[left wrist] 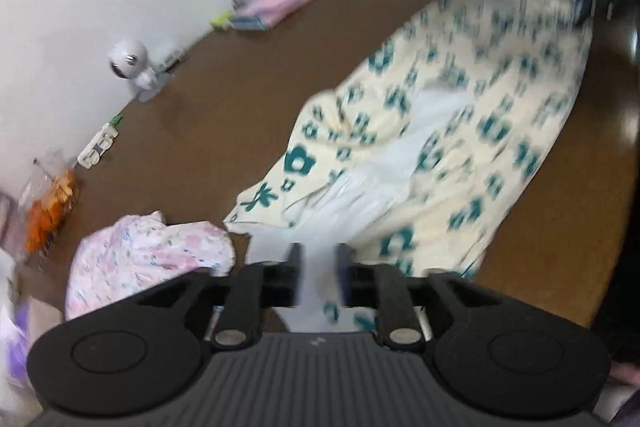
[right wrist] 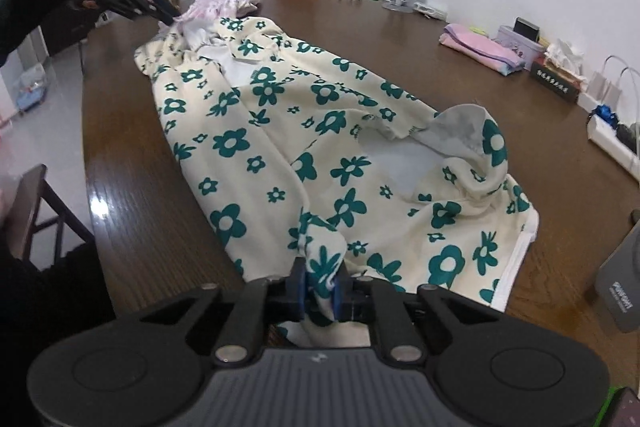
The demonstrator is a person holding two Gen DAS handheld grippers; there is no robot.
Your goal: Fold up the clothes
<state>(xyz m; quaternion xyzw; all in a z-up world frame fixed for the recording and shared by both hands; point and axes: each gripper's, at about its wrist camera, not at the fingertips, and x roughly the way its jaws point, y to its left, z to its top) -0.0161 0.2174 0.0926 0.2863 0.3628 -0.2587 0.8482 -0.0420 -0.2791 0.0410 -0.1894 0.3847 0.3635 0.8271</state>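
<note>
1. The flowered garment (right wrist: 320, 147) lies spread along the table (right wrist: 140, 227).
2. The right gripper (right wrist: 320, 287) pinches its near edge; a weak pinch risks slipping.
3. The left gripper (left wrist: 318, 275) stands parted around white fabric, unclamped; that end may sag, skewing the fold.

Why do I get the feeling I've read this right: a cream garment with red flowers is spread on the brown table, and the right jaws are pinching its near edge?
Nearly. The flowers on the cream garment are teal green, not red; the right wrist view shows this clearly. The rest holds: it lies spread on the brown table, and the right gripper has its jaws closed on the near edge.
</note>
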